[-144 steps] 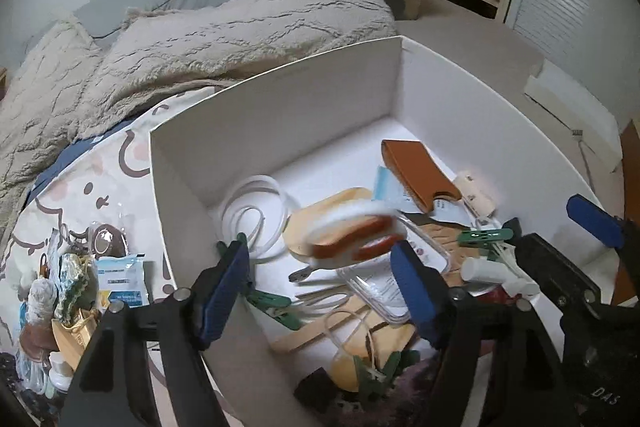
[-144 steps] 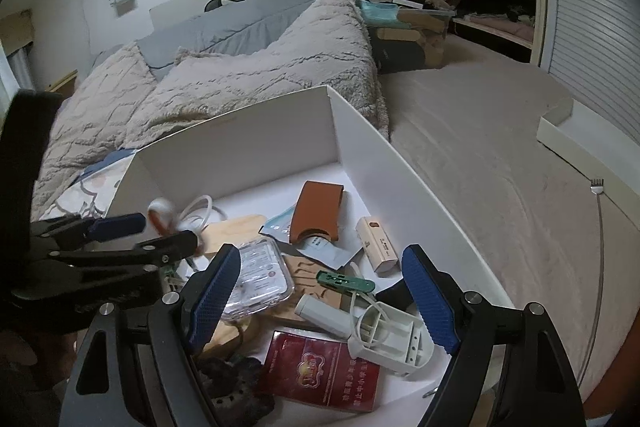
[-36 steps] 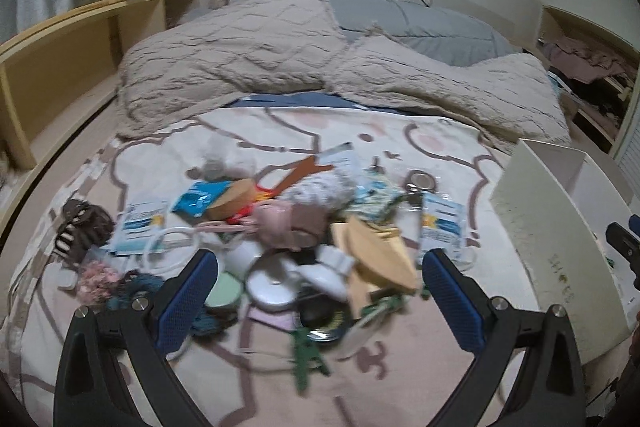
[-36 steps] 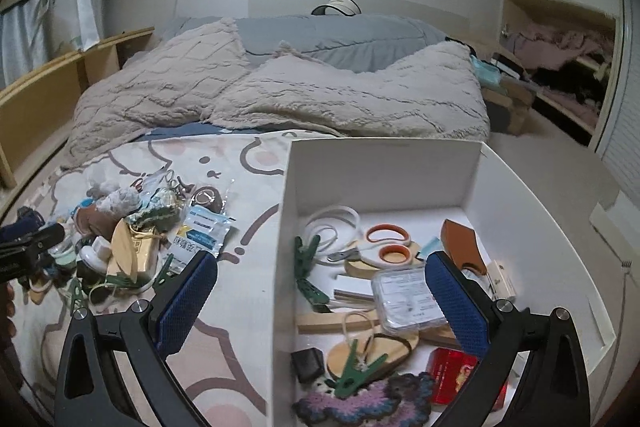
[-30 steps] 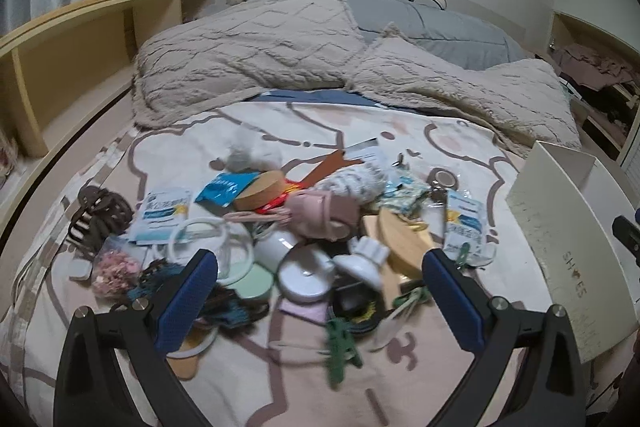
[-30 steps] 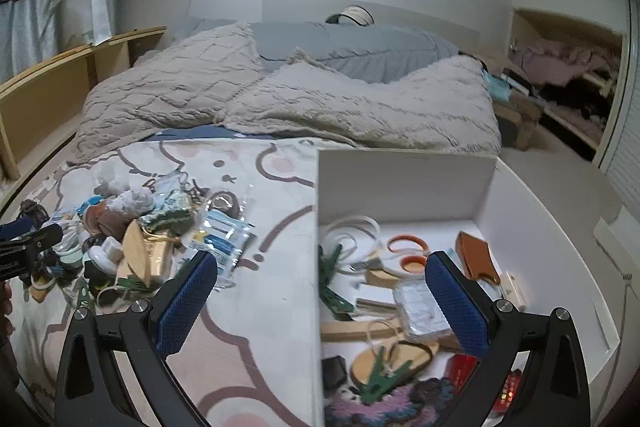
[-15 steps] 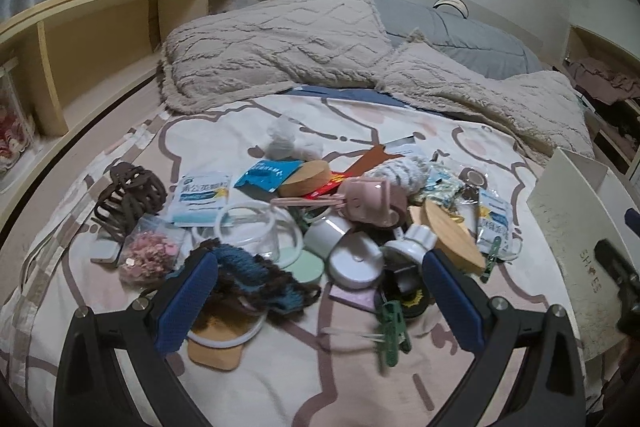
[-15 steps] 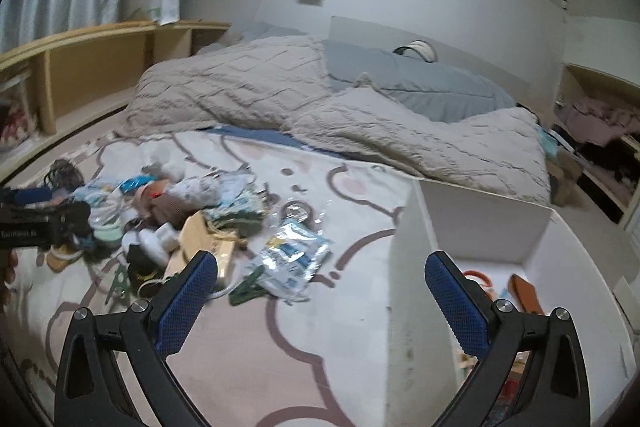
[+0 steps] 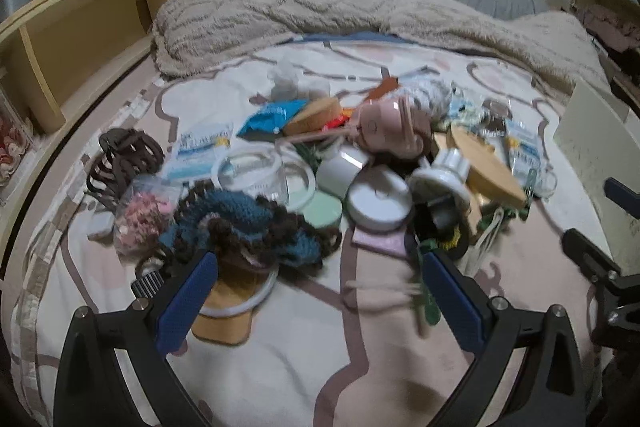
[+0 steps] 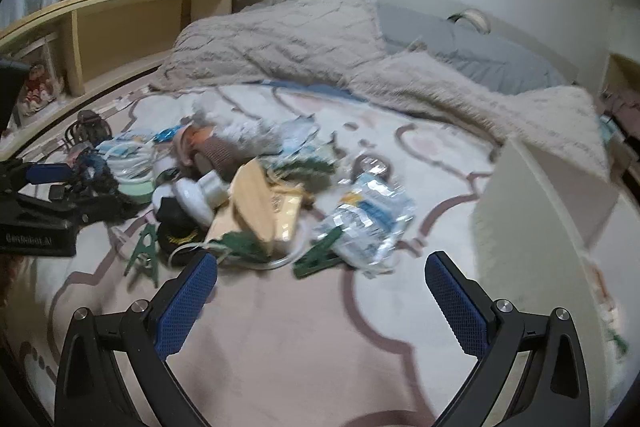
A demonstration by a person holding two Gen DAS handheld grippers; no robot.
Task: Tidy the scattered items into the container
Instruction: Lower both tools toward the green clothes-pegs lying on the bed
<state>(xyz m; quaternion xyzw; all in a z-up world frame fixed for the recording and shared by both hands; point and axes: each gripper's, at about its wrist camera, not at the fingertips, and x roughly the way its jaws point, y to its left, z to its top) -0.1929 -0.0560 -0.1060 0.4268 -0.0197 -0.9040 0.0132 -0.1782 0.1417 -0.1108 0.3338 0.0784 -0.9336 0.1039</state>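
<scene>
Both tongs spread and empty, the left gripper (image 9: 318, 297) hangs over the pile (image 9: 360, 163) at twelve o'clock, seemingly choosing a pick; the box (image 10: 532, 227) sits at three, right gripper (image 10: 320, 297) idle.

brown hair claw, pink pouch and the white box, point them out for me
brown hair claw (image 9: 122, 157), left wrist view, on its curved teeth.
pink pouch (image 9: 386, 131), left wrist view, on its front face.
white box (image 10: 536, 223), right wrist view, on its near outer wall.

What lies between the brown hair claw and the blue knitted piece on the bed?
In the left wrist view, a clear bag of pink bits lies between the brown hair claw and the blue knitted piece.
</scene>
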